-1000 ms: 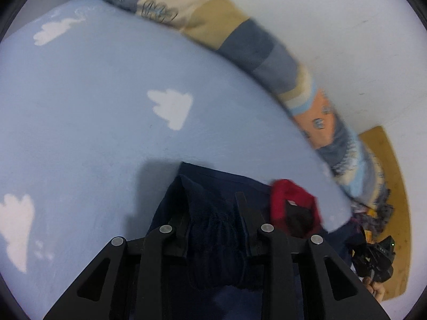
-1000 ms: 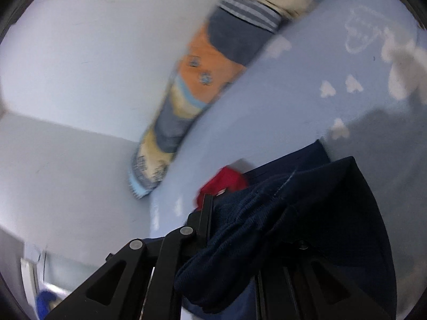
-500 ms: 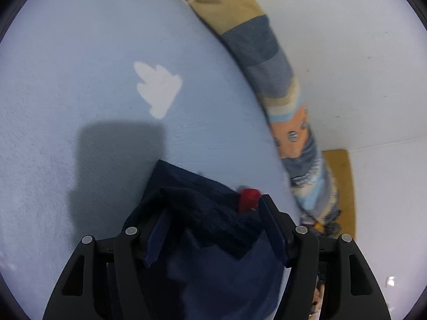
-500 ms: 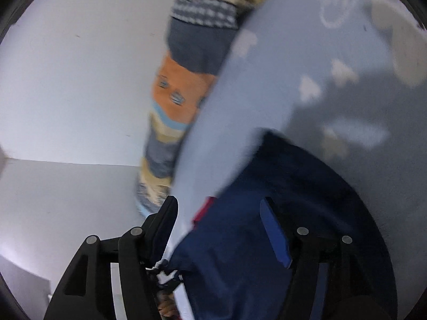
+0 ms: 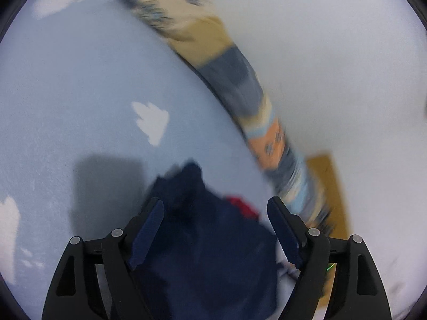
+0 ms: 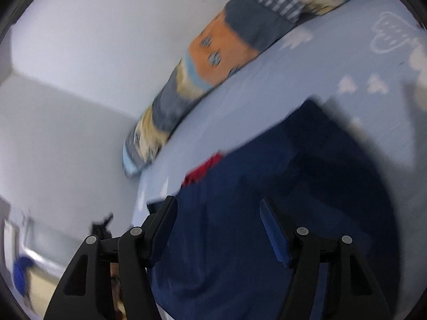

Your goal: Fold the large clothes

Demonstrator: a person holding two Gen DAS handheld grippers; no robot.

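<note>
Both frames motion-blurred. I see the navy garment [image 5: 213, 240] as soft, matte knit-like fabric, bunched and rumpled, lying on the light blue bedsheet [image 5: 80, 93] right under and ahead of my tongs. In the left wrist view the left gripper [image 5: 216, 208] has its jaws opening, wide apart, blue ribbed pads clear of the cloth; the garment sits in the gap between them but isn't pinched. Its heap narrows to a point running forward away from the tongs, so the long axis runs roughly along the fingers. A red fabric piece [image 5: 241, 205] peeks out at the garment's far right edge, just inside the right finger. In the right wrist view the right gripper [image 6: 217, 208] is spread too, nothing clamped; the navy garment [image 6: 293, 200] lies flatter here, a broad smooth sheet stretching forward and right of the tongs, red piece [image 6: 202, 170] ahead of the left finger. Sheet is fuzzy with white cloud prints. A patchwork bolster [image 6: 213, 61], long and tubular, runs along the white wall [image 6: 93, 40] beyond the tongs. No readable writing or labels; too blurred.
</note>
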